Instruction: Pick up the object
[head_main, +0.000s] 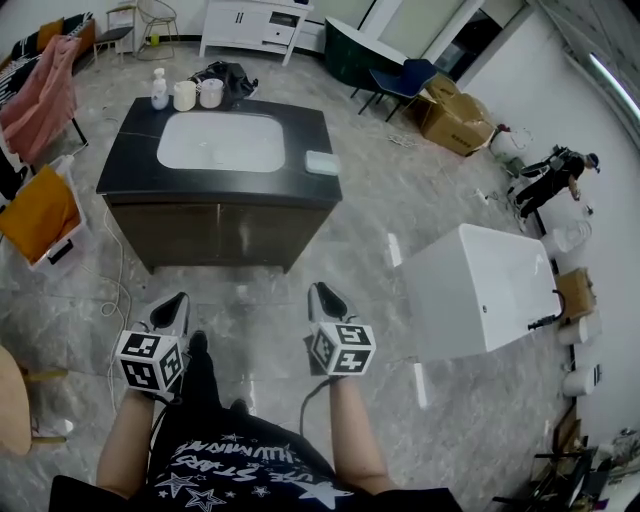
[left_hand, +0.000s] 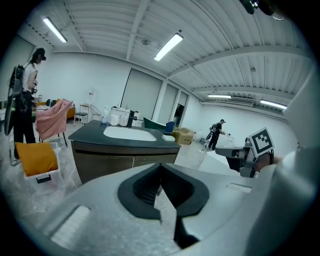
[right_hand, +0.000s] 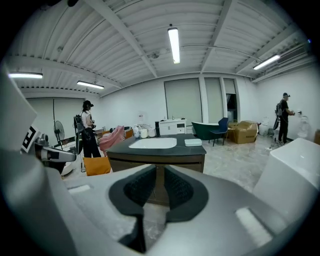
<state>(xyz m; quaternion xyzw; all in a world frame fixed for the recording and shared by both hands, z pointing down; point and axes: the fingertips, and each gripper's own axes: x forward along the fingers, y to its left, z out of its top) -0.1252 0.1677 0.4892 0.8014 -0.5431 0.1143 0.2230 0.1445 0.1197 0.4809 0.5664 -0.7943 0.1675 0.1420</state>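
Pale box (head_main: 322, 162) lies flat, long axis parallel to counter (head_main: 135, 165) front.

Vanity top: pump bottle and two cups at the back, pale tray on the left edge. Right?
No. The pale tray sits on the right edge of the vanity top, beside the basin; the head view shows it. The pump bottle and two cups are at the back.
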